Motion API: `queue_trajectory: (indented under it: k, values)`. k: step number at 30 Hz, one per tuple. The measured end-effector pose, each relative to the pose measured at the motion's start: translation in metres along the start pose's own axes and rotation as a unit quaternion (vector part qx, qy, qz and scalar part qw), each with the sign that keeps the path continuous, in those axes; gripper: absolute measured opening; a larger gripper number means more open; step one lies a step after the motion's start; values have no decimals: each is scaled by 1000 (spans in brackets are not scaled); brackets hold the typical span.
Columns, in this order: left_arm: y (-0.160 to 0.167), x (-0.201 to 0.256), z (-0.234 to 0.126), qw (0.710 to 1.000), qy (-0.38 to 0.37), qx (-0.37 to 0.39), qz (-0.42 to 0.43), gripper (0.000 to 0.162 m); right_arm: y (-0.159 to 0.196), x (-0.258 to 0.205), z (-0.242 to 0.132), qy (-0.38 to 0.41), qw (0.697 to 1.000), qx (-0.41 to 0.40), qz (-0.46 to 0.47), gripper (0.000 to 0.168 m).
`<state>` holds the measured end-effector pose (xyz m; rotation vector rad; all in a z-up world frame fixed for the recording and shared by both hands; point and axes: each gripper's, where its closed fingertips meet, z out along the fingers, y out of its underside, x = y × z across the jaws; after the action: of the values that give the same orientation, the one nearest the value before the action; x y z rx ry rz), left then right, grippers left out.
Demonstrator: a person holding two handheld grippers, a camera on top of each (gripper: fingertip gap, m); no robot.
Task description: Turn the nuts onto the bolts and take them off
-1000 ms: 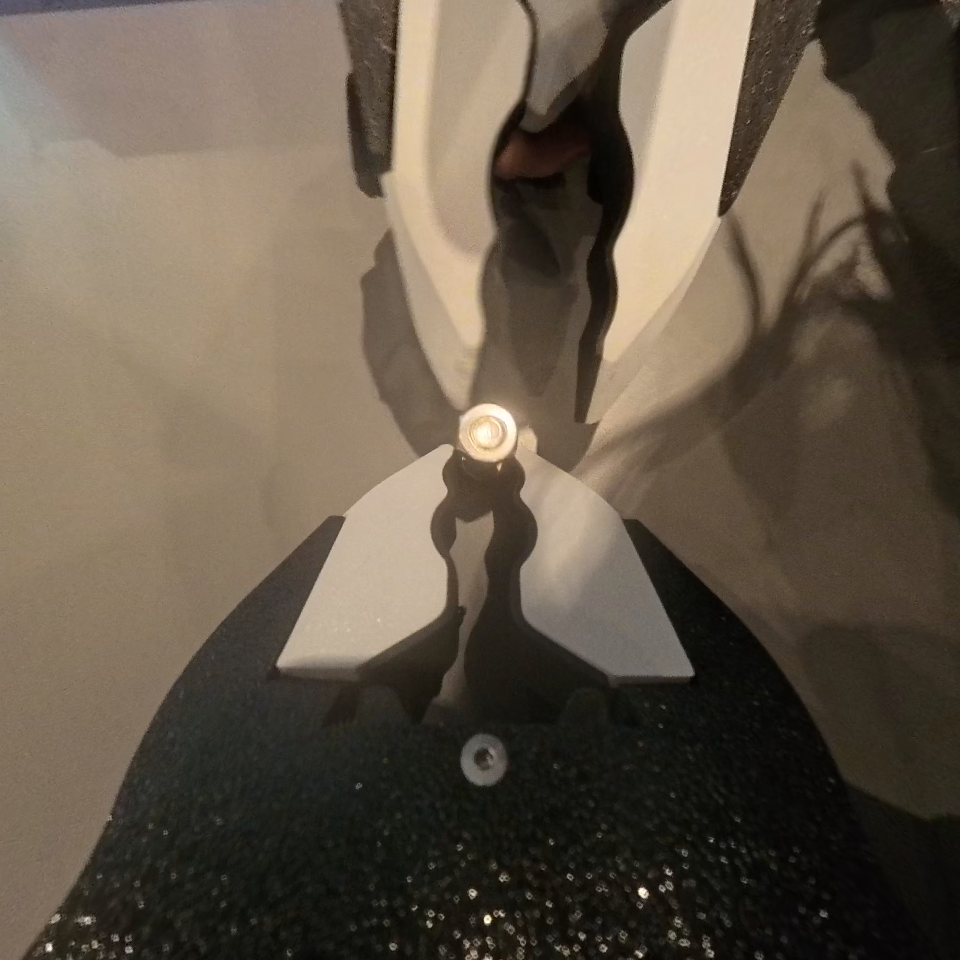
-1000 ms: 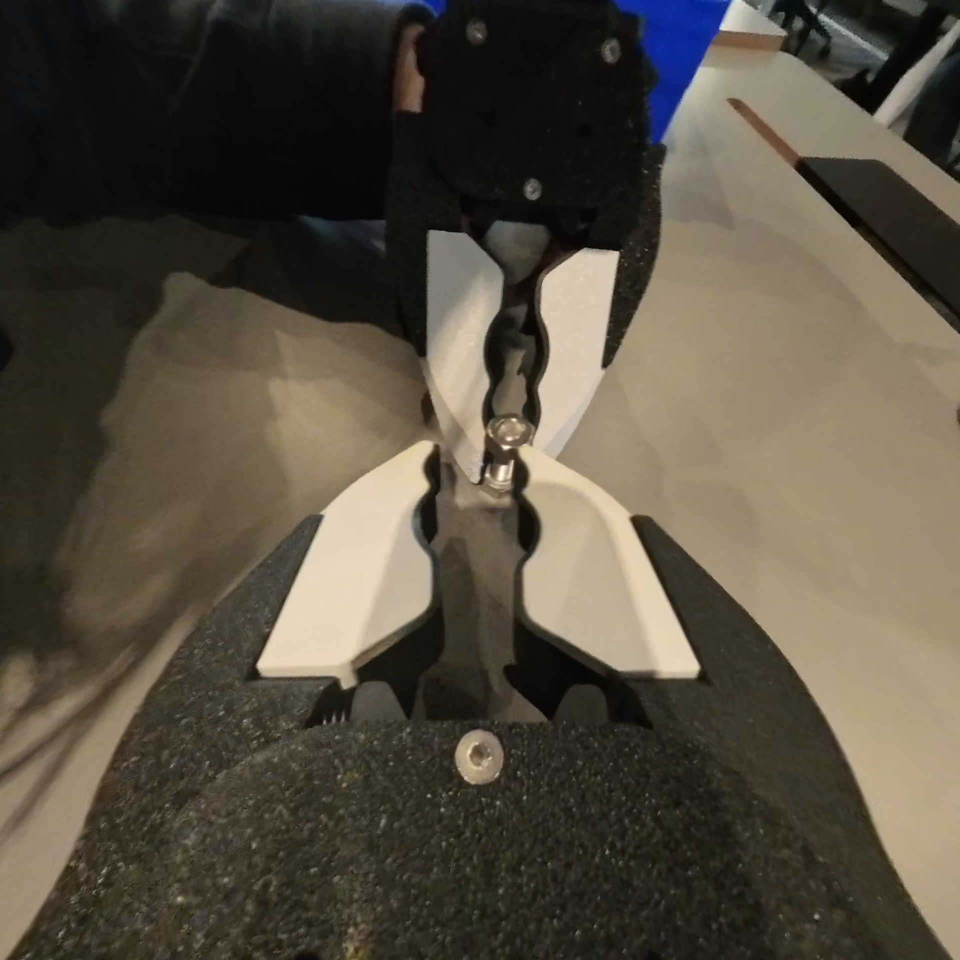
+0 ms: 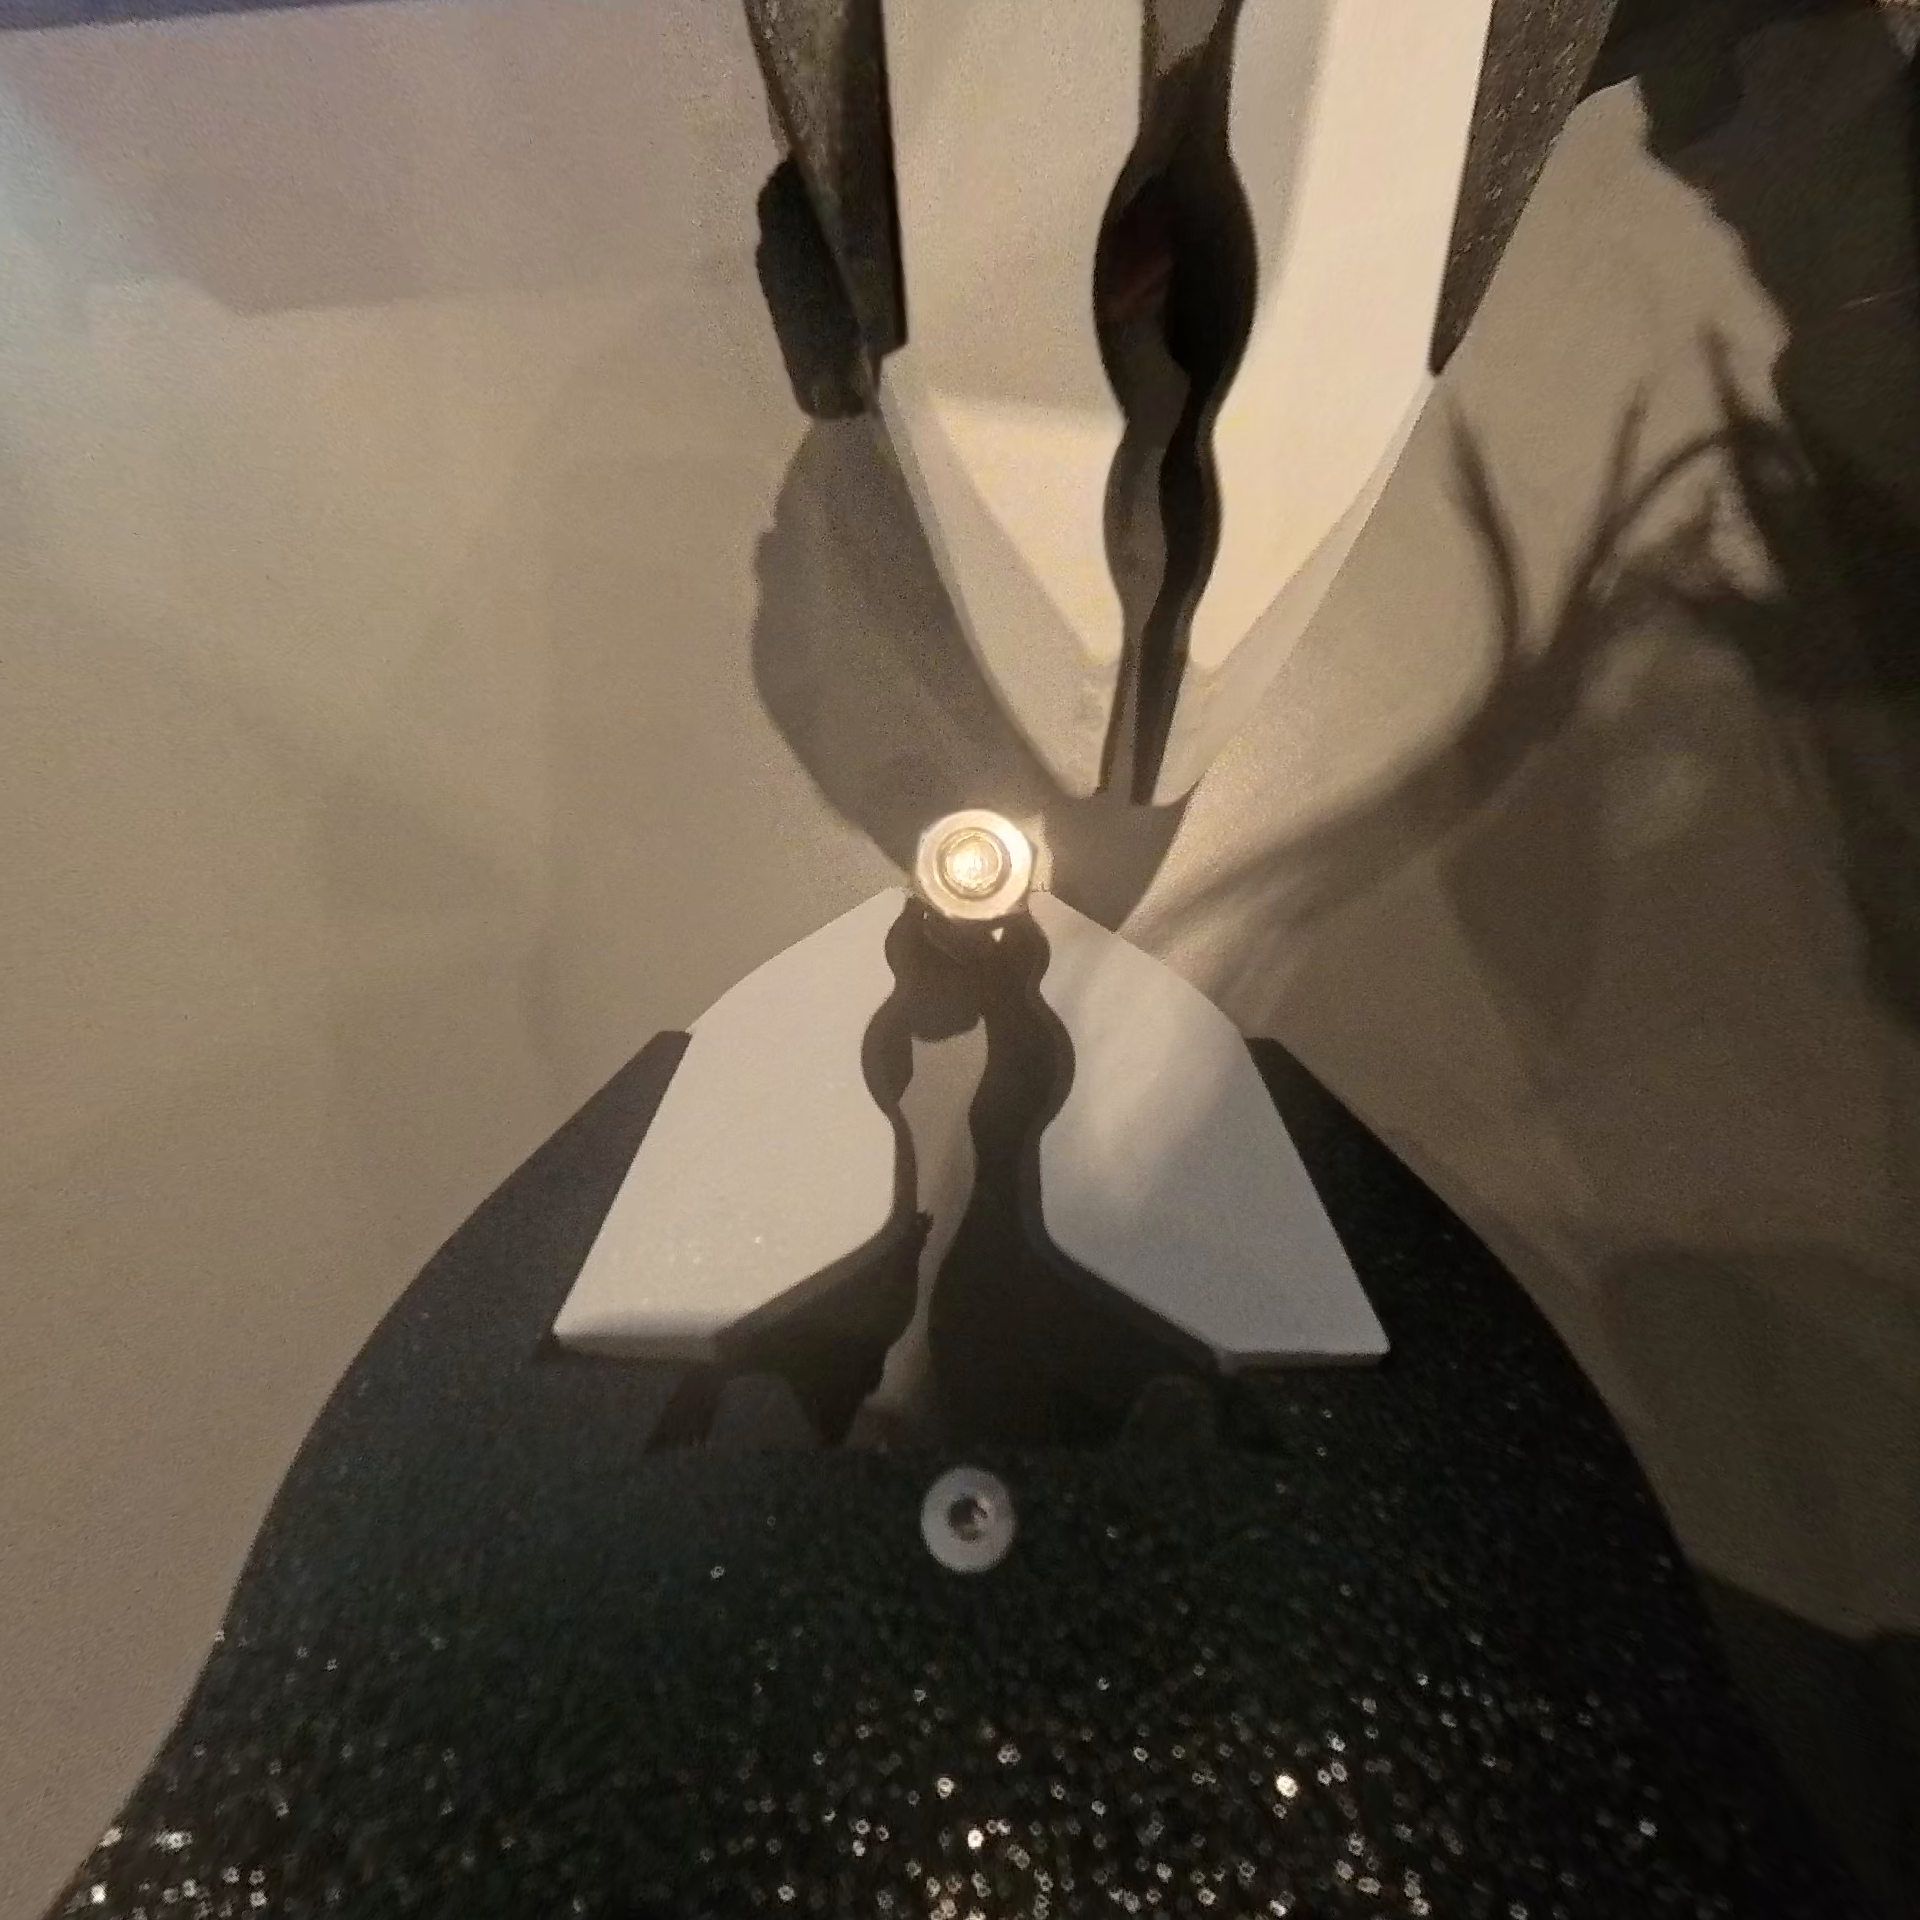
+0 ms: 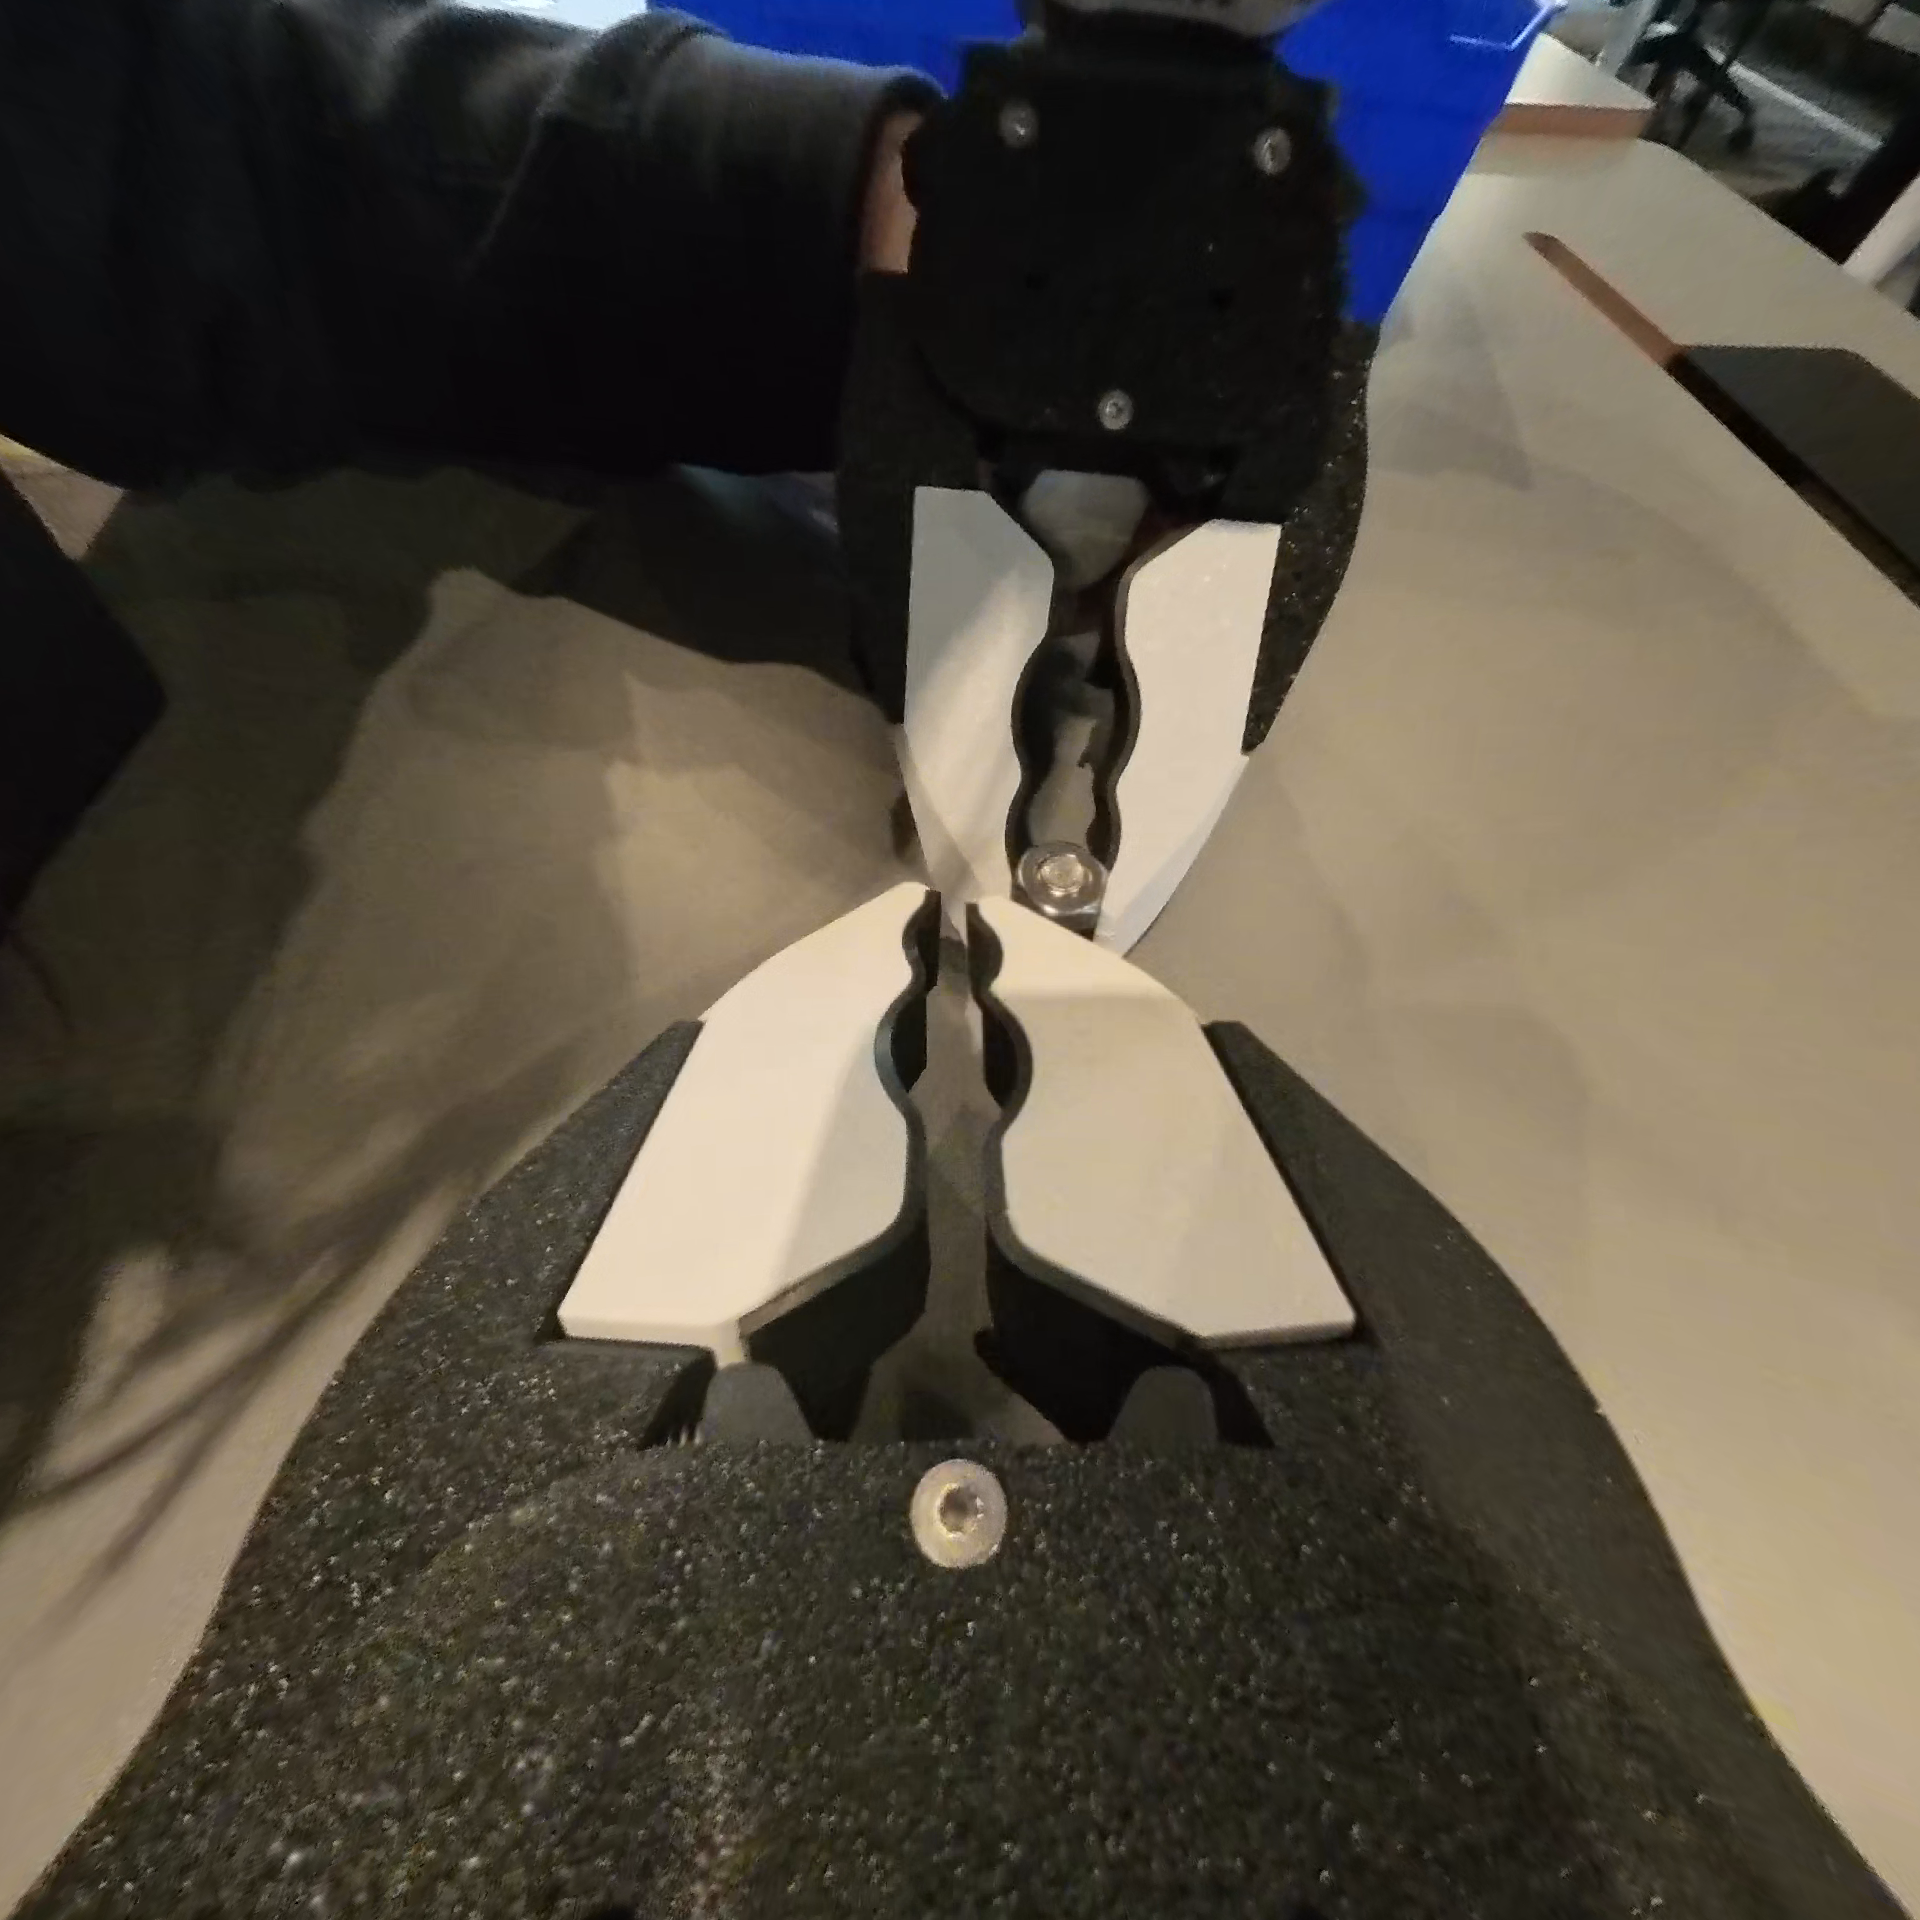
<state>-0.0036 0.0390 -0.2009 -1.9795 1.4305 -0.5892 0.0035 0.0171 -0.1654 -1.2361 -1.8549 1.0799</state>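
Since the earlier frame the right gripper has let go of the bolt and closed up; its tips now sit off to the side of the bolt instead of around it.

Left wrist view: left gripper (image 3: pixel 971 914) has its white fingertips pinched on the bolt (image 3: pixel 974 862), which points at the camera, shiny round end facing the lens. A hex edge that looks like the nut (image 3: pixel 1023 883) shows just behind that end; hard to separate from the bolt in the glare. Right gripper (image 3: pixel 1127 795) comes in from the top, jaws nearly together with only a thin dark slit between them, nothing in them. Its tips are just above and right of the bolt, not touching as far as I can tell. Beige table (image 3: pixel 364 727) behind, heavy shadows.

Right wrist view: right gripper (image 4: pixel 945 909) in the foreground, jaws almost shut and empty. Opposite, left gripper (image 4: pixel 1060 883) clamps the bolt (image 4: pixel 1058 873) at its tips, nut (image 4: pixel 1062 906) visible as a hex edge under the round end. Bolt sits just right of the right gripper's tips. Dark sleeve (image 4: pixel 468 239) behind the left gripper, blue bin (image 4: pixel 1444 125) at the back of the table (image 4: pixel 1558 831).
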Motion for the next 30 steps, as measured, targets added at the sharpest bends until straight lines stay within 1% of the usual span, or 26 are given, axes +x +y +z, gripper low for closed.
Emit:
queue_trajectory:
  k: [1, 5, 6, 9, 10, 11, 12, 15, 18, 21, 23, 24, 25, 26, 28, 30]
  values:
    - [0, 0, 0, 1000, 0, 0, 0, 16, -1, 2, -1, 7, 1000, 4, 2, 7]
    - [0, 0, 0, 1000, 0, 0, 0, 16, -1, 14, 0, 39, 999, 5, 19, 29]
    - [0, 0, 0, 1000, 0, 0, 0, 16, -1, 14, 1, 40, 999, 2, 21, 30]
    - [0, 0, 0, 1000, 0, 0, 0, 16, 1, 13, 4, 34, 999, -9, 17, 30]
    - [0, 0, 0, 1000, 0, 0, 0, 16, 1, 9, 4, 23, 1000, -9, 13, 25]
    - [0, 0, 0, 1000, 1, 0, 0, 16, 2, 2, 2, -2, 1000, -8, 11, 9]
    - [0, 0, 0, 1000, 0, 0, 0, 16, 2, -2, 1, -17, 1000, -7, 15, 3]
    - [0, 0, 0, 1000, 0, 0, 0, 16, 0, 2, -2, -1, 1000, 2, 22, 7]
    - [0, 0, 0, 1000, 0, 0, 0, 16, 1, 12, 0, 26, 999, 0, 33, 24]
    - [0, 0, -1, 1000, 0, 0, 0, 16, 2, 16, 2, 35, 999, -5, 36, 31]
    - [1, 0, -1, 1000, 0, 0, 0, 16, 3, 14, 3, 30, 999, -12, 31, 31]
    - [1, 0, -1, 1000, 0, 0, 0, 16, 2, 11, 3, 21, 999, -10, 24, 25]
    - [1, 1, -1, 1000, 0, 0, 0, 16, 2, 6, 2, 7, 1000, -8, 19, 12]
    - [1, 1, -1, 1000, 0, 0, 0, 16, 1, 2, 1, -4, 1000, -5, 19, 4]
    - [1, 1, -1, 1000, 0, 0, 0, 16, 0, 7, -1, 11, 1000, 1, 28, 6]
    - [1, 1, -1, 1000, 0, 0, 0, 16, 0, 13, -1, 27, 999, 5, 42, 17]
